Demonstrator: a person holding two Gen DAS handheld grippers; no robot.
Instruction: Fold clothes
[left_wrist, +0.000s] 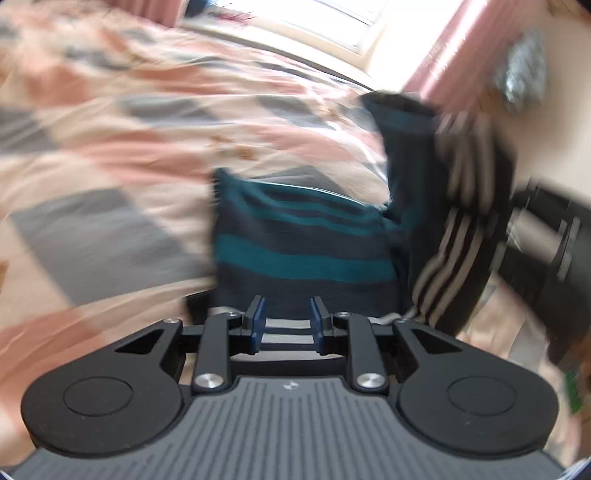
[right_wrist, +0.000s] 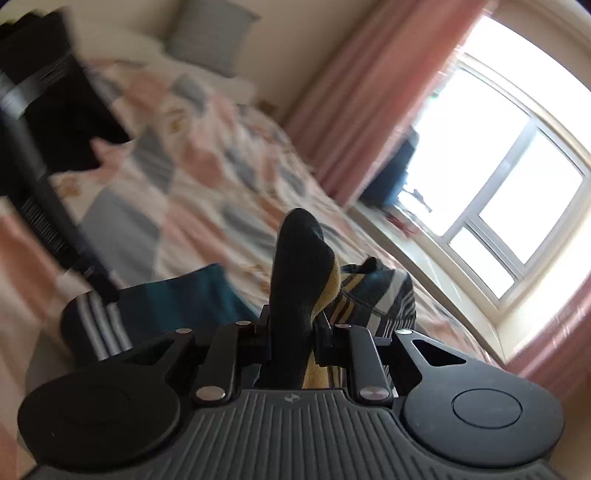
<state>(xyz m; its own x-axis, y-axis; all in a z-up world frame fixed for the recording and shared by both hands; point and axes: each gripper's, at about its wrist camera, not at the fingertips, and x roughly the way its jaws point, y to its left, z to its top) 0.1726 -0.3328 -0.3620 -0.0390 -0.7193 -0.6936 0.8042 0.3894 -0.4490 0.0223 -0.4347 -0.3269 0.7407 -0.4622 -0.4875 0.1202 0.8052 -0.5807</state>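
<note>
My right gripper (right_wrist: 291, 328) pinches a bunched fold of the striped garment (right_wrist: 373, 291) above the bed (right_wrist: 207, 192); left gripper (left_wrist: 285, 319) is narrowly parted, empty. Thin bite: a tug could slip it and collapse the fold.

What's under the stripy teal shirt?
The patchwork quilt lies under the teal striped shirt, showing all around it. The part beneath the shirt is covered, so anything there is hidden.
</note>
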